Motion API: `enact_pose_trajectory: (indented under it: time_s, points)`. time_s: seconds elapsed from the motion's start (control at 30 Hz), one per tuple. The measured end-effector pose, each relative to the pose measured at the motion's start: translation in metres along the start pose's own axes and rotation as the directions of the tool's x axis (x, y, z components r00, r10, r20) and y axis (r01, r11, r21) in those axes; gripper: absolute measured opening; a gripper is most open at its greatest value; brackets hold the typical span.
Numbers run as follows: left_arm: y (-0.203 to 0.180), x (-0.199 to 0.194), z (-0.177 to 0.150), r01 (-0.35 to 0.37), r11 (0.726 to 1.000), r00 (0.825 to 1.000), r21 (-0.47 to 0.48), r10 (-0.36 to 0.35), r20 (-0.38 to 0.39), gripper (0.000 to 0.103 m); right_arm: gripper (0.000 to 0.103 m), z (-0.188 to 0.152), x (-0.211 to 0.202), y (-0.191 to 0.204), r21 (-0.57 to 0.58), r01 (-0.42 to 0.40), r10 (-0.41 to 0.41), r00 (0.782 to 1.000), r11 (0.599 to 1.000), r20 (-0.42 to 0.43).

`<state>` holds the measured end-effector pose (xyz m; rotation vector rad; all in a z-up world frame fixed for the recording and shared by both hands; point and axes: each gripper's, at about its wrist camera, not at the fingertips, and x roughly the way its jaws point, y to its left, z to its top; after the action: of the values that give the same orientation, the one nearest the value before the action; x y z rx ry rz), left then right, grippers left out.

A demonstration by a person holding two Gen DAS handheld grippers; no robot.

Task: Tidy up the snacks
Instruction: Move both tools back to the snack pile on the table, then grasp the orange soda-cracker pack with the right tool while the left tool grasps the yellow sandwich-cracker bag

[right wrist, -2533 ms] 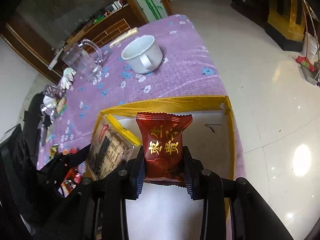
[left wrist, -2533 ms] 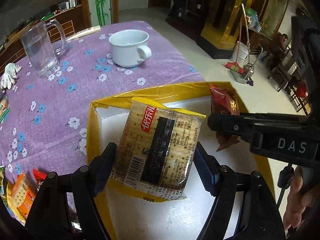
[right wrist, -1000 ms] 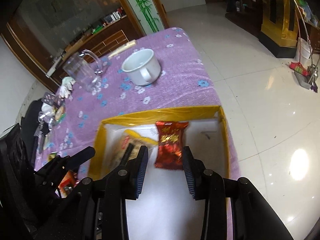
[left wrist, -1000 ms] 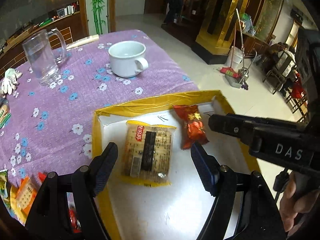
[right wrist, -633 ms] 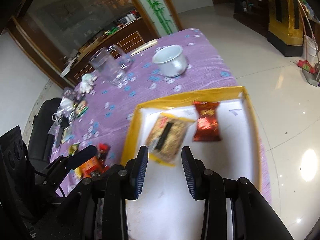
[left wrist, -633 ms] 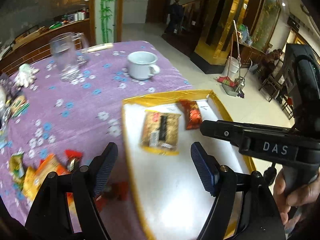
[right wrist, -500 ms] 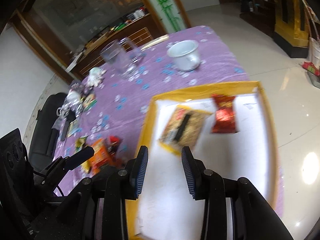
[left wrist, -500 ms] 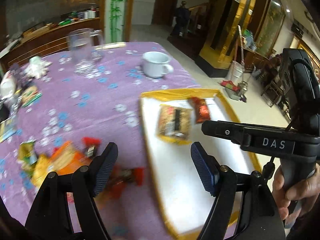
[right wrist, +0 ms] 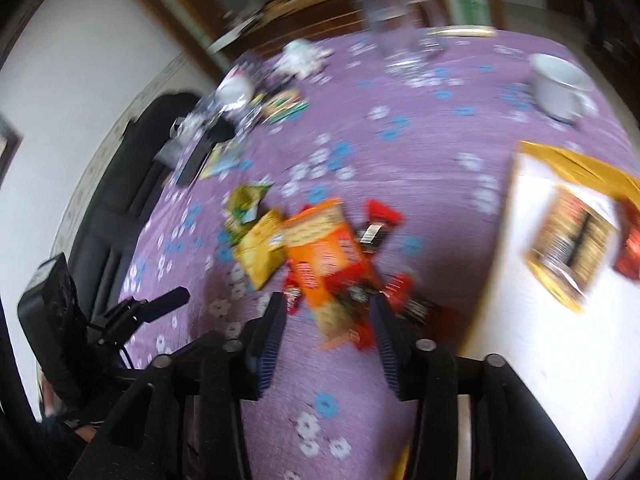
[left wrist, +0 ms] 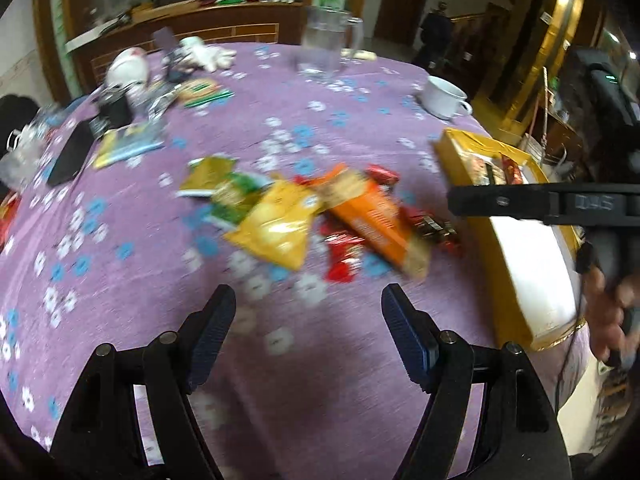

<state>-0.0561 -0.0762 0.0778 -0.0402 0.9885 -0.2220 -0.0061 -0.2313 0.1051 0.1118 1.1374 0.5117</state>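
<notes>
A pile of snack packets lies on the purple flowered tablecloth: an orange pack (left wrist: 372, 216) (right wrist: 324, 248), a yellow bag (left wrist: 276, 224) (right wrist: 260, 252), green packs (left wrist: 236, 192) and small red wrappers (left wrist: 344, 248). The yellow-rimmed white box (left wrist: 532, 264) (right wrist: 532, 320) at the right holds a cracker packet (right wrist: 572, 240) and a red candy packet (right wrist: 630, 244). My left gripper (left wrist: 308, 328) is open and empty, short of the pile. My right gripper (right wrist: 326, 336) is open and empty, over the near end of the orange pack. Both views are blurred.
A white cup (left wrist: 442, 96) and a glass mug (left wrist: 328, 40) stand at the far side of the table. Clutter, a phone (left wrist: 72, 156) and leaflets lie at the far left. A black chair (right wrist: 132, 184) stands left of the table.
Both grippers let go of their packets into the box, then swung left from the box to the snack pile. The cracker and red candy packets stay in the box.
</notes>
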Motion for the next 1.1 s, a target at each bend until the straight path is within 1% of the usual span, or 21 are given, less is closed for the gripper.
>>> enact_pose_trajectory:
  time_s: [0.03,0.1,0.17,0.2,0.27,0.33,0.37,0.4,0.47,0.5,0.6,0.67,0.73,0.77,0.8,0.9,0.97,1.1]
  points:
    - [0.005,-0.005,-0.002,-0.005,1.0,1.0,-0.005,0.005,0.005,0.075,0.054,0.004,0.007,0.003,-0.017,0.015,-0.015,1.0,1.0,-0.009]
    - [0.017,-0.011,-0.005,-0.017,1.0,1.0,-0.008,0.018,0.016,0.075,0.058,0.014,0.023,0.011,-0.061,0.029,-0.03,0.999,0.998,-0.031]
    - [0.027,-0.016,-0.009,-0.024,1.0,0.999,-0.014,0.025,0.02,0.075,0.059,0.023,0.04,0.013,-0.106,0.079,-0.085,0.995,0.991,-0.057]
    - [0.032,-0.017,-0.011,-0.023,1.0,1.0,-0.018,0.024,0.02,0.075,0.059,0.027,0.047,0.011,-0.113,0.088,-0.096,0.993,0.99,-0.066]
    - [0.042,-0.017,-0.015,-0.018,0.999,1.0,-0.028,0.019,0.015,0.075,0.059,0.035,0.062,0.006,-0.106,0.061,-0.072,0.992,0.993,-0.102]
    - [0.048,-0.017,-0.015,-0.013,0.999,1.0,-0.034,0.014,0.012,0.075,0.059,0.041,0.073,0.002,-0.099,0.065,-0.077,0.989,0.993,-0.125]
    - [0.049,-0.017,-0.015,-0.009,0.999,1.0,-0.036,0.009,0.011,0.075,0.059,0.042,0.078,0.003,-0.103,0.052,-0.067,0.988,0.993,-0.139]
    - [0.052,-0.016,-0.015,-0.002,0.999,1.0,-0.036,0.003,0.011,0.075,0.061,0.042,0.082,0.003,-0.106,0.04,-0.056,0.987,0.994,-0.15]
    - [0.052,-0.014,-0.012,0.017,1.0,1.0,-0.023,-0.017,0.008,0.075,0.065,0.04,0.087,0.008,-0.124,0.054,-0.073,0.985,0.991,-0.157]
    - [0.051,-0.014,-0.011,0.019,1.0,1.0,-0.014,-0.019,0.011,0.075,0.065,0.037,0.09,0.011,-0.14,0.064,-0.087,0.983,0.988,-0.162]
    - [0.045,-0.007,-0.004,0.032,0.999,0.999,0.028,-0.032,0.006,0.075,0.065,0.025,0.093,0.022,-0.223,0.121,-0.159,0.974,0.967,-0.161]
    - [0.041,-0.001,0.001,0.041,0.998,0.999,0.053,-0.041,0.002,0.075,0.065,0.014,0.095,0.03,-0.291,0.15,-0.207,0.962,0.945,-0.177]
    - [0.037,0.006,0.007,0.049,0.995,0.999,0.086,-0.048,-0.003,0.075,0.064,0.003,0.096,0.031,-0.313,0.163,-0.231,0.953,0.936,-0.196]
    - [0.035,0.009,0.011,0.043,0.994,0.999,0.103,-0.043,-0.002,0.075,0.058,0.0,0.094,0.028,-0.302,0.157,-0.224,0.953,0.94,-0.202]
    - [0.033,0.012,0.015,0.033,0.992,0.999,0.119,-0.033,0.001,0.075,0.058,-0.005,0.09,0.026,-0.28,0.144,-0.206,0.956,0.949,-0.209]
    - [0.027,0.027,0.03,0.034,0.986,0.999,0.162,-0.034,-0.004,0.075,0.058,-0.022,0.081,0.024,-0.249,0.113,-0.168,0.962,0.962,-0.215]
    - [0.023,0.039,0.038,0.014,0.981,1.0,0.192,-0.012,-0.014,0.075,0.058,-0.034,0.074,0.026,-0.244,0.11,-0.164,0.963,0.963,-0.213]
    - [0.011,0.061,0.046,0.02,0.969,0.999,0.245,-0.008,-0.052,0.075,0.057,-0.052,0.056,0.022,-0.18,0.114,-0.149,0.97,0.977,-0.194]
